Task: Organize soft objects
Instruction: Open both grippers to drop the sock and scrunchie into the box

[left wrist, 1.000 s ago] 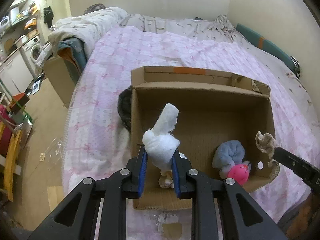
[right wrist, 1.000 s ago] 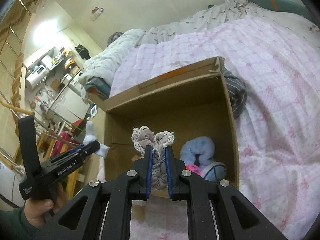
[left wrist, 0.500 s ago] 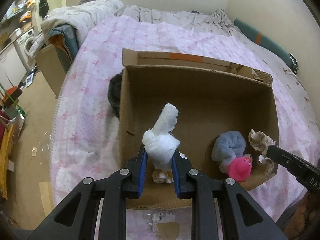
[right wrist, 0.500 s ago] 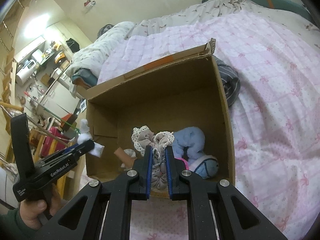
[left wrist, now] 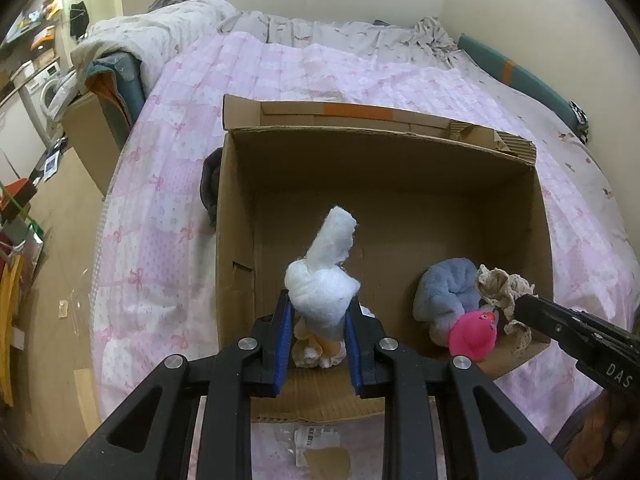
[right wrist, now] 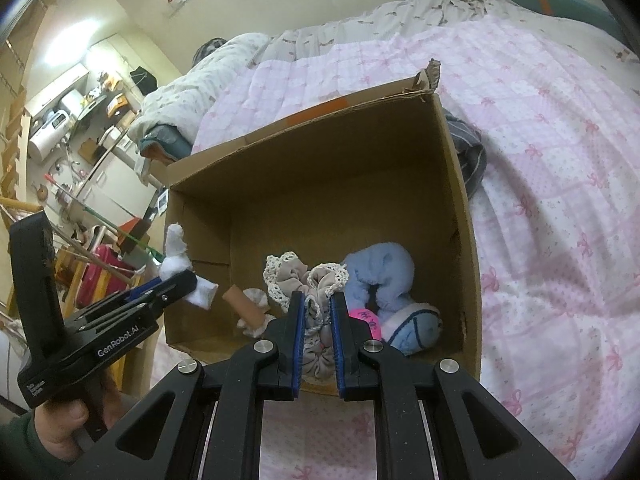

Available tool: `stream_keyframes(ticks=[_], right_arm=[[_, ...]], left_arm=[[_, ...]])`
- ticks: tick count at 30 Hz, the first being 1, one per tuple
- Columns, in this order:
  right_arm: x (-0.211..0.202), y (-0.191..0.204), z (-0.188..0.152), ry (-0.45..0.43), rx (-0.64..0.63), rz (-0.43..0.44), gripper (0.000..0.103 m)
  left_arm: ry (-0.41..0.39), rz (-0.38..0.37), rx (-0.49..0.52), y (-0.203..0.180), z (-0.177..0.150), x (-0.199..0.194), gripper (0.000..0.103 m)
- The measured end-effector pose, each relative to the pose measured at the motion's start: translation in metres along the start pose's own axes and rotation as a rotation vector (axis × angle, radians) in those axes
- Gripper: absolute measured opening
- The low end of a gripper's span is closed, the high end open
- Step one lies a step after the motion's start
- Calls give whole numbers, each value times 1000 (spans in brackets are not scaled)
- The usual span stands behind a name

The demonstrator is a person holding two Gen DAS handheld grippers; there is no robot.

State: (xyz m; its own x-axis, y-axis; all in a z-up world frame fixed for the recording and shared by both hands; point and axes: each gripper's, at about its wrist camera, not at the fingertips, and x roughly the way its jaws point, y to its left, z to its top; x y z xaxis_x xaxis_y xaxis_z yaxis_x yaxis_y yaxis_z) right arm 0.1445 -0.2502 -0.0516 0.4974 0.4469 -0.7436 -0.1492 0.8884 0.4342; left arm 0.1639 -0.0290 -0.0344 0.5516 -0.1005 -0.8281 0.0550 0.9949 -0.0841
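Both tongs are sinking nearer the cardboard box [left wrist: 236, 216] on the bed: left tongs [left wrist: 318, 320] clamping a white sock [left wrist: 324, 284], right tongs [right wrist: 316, 320] clamping a lace-trimmed cloth [right wrist: 308, 280], both nearly ready for dropping inside.

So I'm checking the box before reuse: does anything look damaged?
Yes. The cardboard box has a torn, ragged far-right corner with exposed corrugation, and a small slit in its left wall. The rest of it looks intact.
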Motion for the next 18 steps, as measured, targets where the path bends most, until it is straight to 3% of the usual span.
stream_keyframes(ticks=[11, 18], right_arm=[[3, 1, 0, 12, -4, -3, 14], [4, 2, -1, 13, -4, -6, 14]], left_arm=[[4, 8, 18, -3, -2, 2, 22], [8, 18, 16, -4, -2, 2, 46]])
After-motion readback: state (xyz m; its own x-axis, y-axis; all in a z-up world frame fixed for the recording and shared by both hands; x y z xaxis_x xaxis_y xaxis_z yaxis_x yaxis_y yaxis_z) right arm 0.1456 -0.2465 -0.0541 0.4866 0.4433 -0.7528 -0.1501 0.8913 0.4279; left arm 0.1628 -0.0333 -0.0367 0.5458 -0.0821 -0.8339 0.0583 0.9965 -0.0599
